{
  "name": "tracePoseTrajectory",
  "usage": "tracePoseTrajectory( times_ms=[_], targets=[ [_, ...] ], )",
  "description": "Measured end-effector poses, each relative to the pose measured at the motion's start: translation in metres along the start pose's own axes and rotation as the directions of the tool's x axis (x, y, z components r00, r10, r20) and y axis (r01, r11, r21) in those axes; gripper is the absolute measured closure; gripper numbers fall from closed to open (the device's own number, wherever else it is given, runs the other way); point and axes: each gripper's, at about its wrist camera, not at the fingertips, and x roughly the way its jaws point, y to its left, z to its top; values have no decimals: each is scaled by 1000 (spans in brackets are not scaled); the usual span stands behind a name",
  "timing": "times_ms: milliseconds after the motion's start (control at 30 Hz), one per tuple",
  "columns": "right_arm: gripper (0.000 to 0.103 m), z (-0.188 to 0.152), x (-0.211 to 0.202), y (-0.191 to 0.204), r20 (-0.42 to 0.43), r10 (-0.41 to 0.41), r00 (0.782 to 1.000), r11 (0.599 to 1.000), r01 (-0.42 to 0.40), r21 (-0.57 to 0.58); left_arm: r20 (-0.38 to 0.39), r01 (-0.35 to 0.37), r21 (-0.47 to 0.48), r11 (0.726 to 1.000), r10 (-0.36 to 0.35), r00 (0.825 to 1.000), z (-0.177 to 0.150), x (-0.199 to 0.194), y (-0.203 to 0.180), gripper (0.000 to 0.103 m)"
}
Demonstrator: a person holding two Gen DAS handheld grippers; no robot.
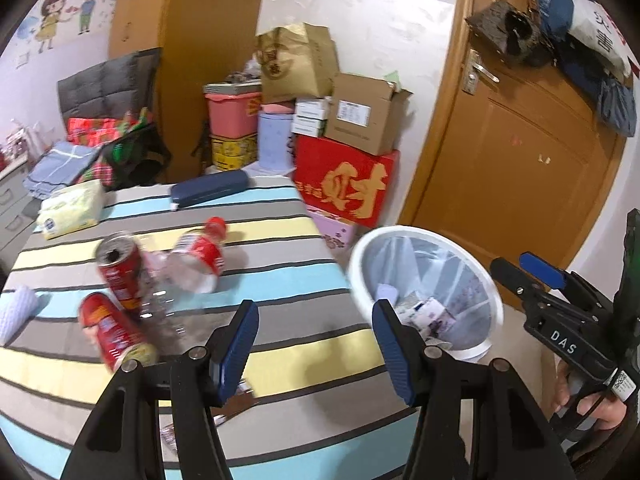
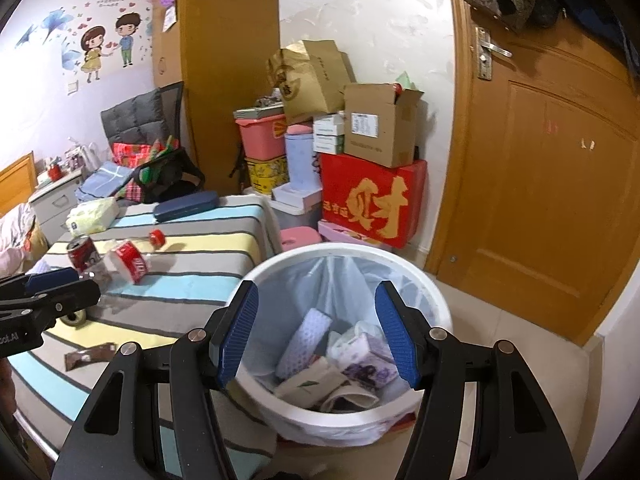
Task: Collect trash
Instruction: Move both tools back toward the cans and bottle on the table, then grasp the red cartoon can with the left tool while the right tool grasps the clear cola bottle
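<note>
A white trash bin with a plastic liner stands on the floor by the bed and holds paper packets and wrappers; it also shows in the left wrist view. My right gripper is open and empty above the bin. My left gripper is open and empty above the striped bed. On the bed lie two red cans, a clear plastic bottle with a red label and a brown wrapper.
A tissue pack and a dark blue case lie at the bed's far end. Stacked boxes stand against the wall beyond the bed. A wooden door is at the right.
</note>
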Motion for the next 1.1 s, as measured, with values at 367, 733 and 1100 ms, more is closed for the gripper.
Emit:
tracePoseTrajectory(
  times_ms=[367,733,1100],
  targets=[
    [41,-1,5,39,-3,83,997,996,-83,-29,28,-107,-96,990,111,993,-12,-32,65,44],
    [41,3,19,75,-31,147,989,988,-148,-52,10,-191,-183,964,196,980,-25,-44,124,44],
    [41,12,47,123,-83,211,974,971,-218,-99,-57,-200,-262,944,192,980,-32,-21,163,41]
  ],
)
